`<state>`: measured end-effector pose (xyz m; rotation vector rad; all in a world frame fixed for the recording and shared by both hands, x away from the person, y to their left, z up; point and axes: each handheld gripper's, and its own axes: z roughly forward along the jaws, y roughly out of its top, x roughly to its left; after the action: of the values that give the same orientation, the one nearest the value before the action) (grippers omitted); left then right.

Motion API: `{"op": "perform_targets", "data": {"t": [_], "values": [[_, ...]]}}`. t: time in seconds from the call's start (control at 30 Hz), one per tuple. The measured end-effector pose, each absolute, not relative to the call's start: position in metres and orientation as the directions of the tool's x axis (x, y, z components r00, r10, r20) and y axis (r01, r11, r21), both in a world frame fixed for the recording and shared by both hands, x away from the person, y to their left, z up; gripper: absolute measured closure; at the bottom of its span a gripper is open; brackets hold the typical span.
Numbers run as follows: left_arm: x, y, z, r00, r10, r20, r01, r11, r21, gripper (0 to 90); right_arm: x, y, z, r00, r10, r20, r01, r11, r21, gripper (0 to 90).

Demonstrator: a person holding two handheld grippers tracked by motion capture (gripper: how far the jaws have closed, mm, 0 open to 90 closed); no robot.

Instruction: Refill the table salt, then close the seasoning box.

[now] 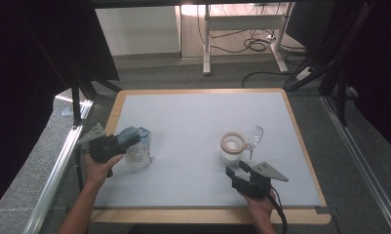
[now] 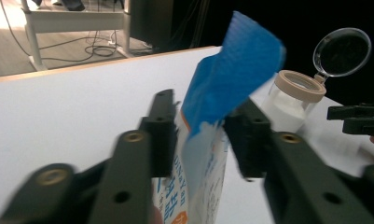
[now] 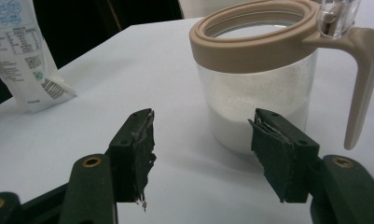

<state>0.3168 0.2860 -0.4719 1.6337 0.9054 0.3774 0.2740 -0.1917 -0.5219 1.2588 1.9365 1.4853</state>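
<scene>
Pouch (image 1: 138, 148) of powder, at the high view's lower left, stands between your left gripper (image 2: 199, 133)'s half-open, non-pinching jaws; right gripper (image 3: 201, 156) waits open and empty before the open-lidded jar (image 3: 259, 88), so next likely re-grip the pouch.

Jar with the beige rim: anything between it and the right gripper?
Nothing visible. The right gripper is open just short of the jar, with bare table between; the pouch stands far off.
</scene>
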Motion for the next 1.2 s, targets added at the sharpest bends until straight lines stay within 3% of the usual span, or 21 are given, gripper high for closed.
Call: {"op": "perform_targets", "data": {"t": [0.13, 0.2, 0.63, 0.77, 0.8, 0.97, 1.2], "values": [[0.315, 0.287, -0.474, 0.633, 0.741, -0.225, 0.369, -0.034, 0.929, 39.2, 0.274, -0.193, -0.521, -0.517, 0.831, 0.206, 0.414, 0.031, 0.91, 39.9], [0.316, 0.287, -0.479, 0.63, 0.741, -0.233, 0.388, -0.041, 0.921, 35.3, 0.274, -0.193, -0.521, -0.516, 0.832, 0.203, 0.41, 0.032, 0.911, 39.9], [0.313, 0.284, -0.492, 0.618, 0.758, -0.209, 0.427, -0.101, 0.899, 28.4, 0.265, -0.211, -0.514, -0.524, 0.825, 0.211, 0.376, 0.001, 0.927, 40.8], [0.312, 0.284, -0.494, 0.616, 0.76, -0.207, 0.429, -0.104, 0.897, 27.8, 0.258, -0.22, -0.508, -0.516, 0.835, 0.19, 0.343, -0.001, 0.939, 50.7], [0.312, 0.285, -0.494, 0.616, 0.76, -0.207, 0.43, -0.104, 0.897, 27.8, 0.253, -0.23, -0.503, -0.514, 0.837, 0.188, 0.312, -0.022, 0.95, 63.8], [0.314, 0.282, -0.498, 0.617, 0.758, -0.21, 0.443, -0.113, 0.889, 27.8, 0.256, -0.25, -0.485, -0.472, 0.863, 0.178, 0.286, -0.042, 0.957, 84.9], [0.314, 0.279, -0.5, 0.622, 0.756, -0.206, 0.449, -0.128, 0.884, 27.7, 0.278, -0.259, -0.464, -0.433, 0.891, 0.136, 0.28, -0.011, 0.96, 90.0]]}}
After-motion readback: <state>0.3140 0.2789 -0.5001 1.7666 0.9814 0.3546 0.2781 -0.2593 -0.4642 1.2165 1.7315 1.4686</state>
